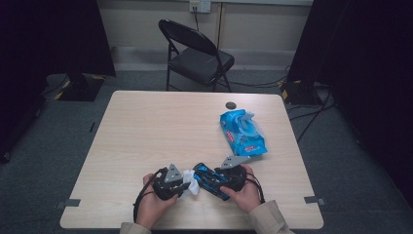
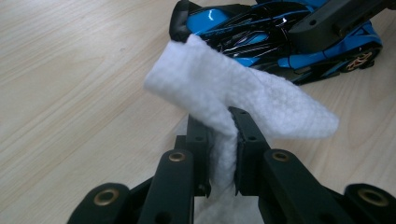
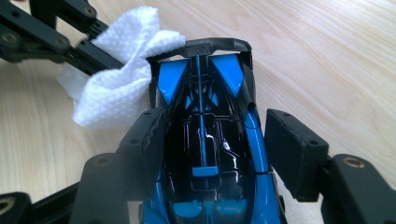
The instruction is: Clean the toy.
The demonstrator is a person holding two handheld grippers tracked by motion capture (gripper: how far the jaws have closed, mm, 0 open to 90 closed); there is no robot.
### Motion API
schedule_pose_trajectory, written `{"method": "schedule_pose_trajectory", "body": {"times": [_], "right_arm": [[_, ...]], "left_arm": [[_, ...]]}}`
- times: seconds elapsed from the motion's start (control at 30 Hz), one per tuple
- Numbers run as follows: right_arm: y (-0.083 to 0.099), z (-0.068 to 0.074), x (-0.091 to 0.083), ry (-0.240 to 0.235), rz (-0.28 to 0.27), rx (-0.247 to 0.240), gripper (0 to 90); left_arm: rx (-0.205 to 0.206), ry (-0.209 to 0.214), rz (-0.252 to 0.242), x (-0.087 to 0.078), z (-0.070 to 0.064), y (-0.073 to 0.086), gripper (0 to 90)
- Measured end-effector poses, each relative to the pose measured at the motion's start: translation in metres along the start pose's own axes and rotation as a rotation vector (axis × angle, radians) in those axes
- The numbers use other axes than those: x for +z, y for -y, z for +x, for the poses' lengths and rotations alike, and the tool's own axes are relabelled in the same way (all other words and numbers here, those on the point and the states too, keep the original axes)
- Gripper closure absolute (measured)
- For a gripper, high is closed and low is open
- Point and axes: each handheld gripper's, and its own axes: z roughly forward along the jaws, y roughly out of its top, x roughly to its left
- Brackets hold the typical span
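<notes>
Pale wood grain runs across the bench (image 1: 146, 141) we work at, with grey carpet and a black folding chair (image 1: 197, 53) beyond its far edge. Nearest to us, at the front edge, our left gripper (image 2: 223, 122) has its jaws pinched tight on a white wipe (image 2: 233, 95), which puffs out above them in a loose fold. Just to its right our right gripper (image 3: 219, 140) straddles a blue and black toy car (image 3: 205, 140); one jaw presses its side, the other stands a little off, so we judge it steadied rather than firmly clamped. The car's long axis runs straight out along the right jaws, and its far end with the black bar meets the wipe. So from the left jaws the car lies just ahead and to the right, broadside on, and we judge the wiping stroke should travel along that length. Farther back on the right lies a blue pack of wipes (image 1: 242, 132), and past it a small dark disc (image 1: 230, 105).
</notes>
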Motion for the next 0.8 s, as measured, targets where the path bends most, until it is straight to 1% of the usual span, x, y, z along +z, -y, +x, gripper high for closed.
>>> {"method": "schedule_pose_trajectory", "body": {"times": [0.1, 0.27, 0.33, 0.53, 0.6, 0.67, 0.8], "right_arm": [[0.001, 0.000, 0.000, 0.000, -0.001, 0.002, 39.3], [0.000, 0.000, 0.000, -0.001, 0.001, 0.001, 39.3], [0.000, 0.000, 0.000, 0.000, 0.002, 0.003, 39.3], [0.000, 0.000, 0.000, 0.000, 0.004, 0.002, 39.3], [0.000, 0.000, 0.000, -0.001, 0.003, 0.002, 39.3], [0.000, 0.000, 0.000, 0.000, 0.004, 0.003, 39.3], [0.000, 0.000, -0.001, 0.000, 0.004, 0.004, 39.3]], "left_arm": [[-0.018, 0.003, 0.002, 0.004, -0.002, -0.001, 82.1], [-0.026, 0.001, 0.006, 0.004, -0.005, -0.002, 83.9], [-0.035, 0.009, 0.001, 0.004, -0.007, -0.001, 84.4], [-0.036, 0.028, -0.003, 0.004, -0.012, 0.000, 85.0], [-0.045, 0.050, -0.009, 0.006, -0.016, -0.001, 85.1], [-0.036, 0.052, -0.007, 0.008, -0.020, -0.002, 85.2], [-0.036, 0.056, -0.004, 0.011, -0.024, -0.005, 85.3]]}}
